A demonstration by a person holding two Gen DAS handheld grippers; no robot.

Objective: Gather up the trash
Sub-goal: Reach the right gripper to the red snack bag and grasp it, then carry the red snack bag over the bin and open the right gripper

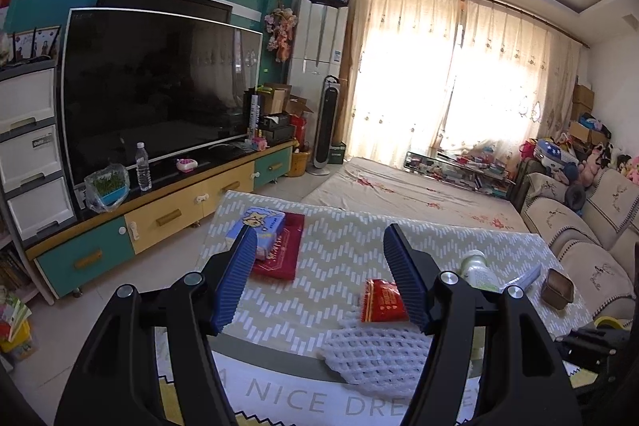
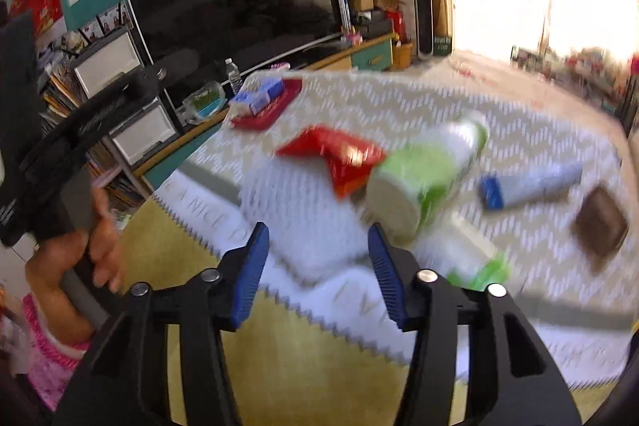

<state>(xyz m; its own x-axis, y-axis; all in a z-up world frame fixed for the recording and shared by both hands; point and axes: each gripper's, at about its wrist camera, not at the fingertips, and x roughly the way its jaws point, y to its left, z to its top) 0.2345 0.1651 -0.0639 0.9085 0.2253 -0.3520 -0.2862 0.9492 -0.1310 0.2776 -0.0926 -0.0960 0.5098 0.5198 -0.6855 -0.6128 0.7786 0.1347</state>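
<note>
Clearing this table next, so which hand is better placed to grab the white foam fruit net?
Right, probably: the right tongs stand open with the white foam fruit net just ahead between them; the left tongs sit beside it.

The whole right wrist view is smeared with blur. The white bottle with green label (image 2: 427, 170) looks fuzzy, and its words cannot be read. In the left wrist view, the right blue finger (image 1: 405, 274) hides part of the red crinkly wrapper (image 1: 381, 300) and that bottle (image 1: 477, 272).

A dark television (image 1: 159, 94) stands beside a water bottle (image 1: 142, 166).
</note>
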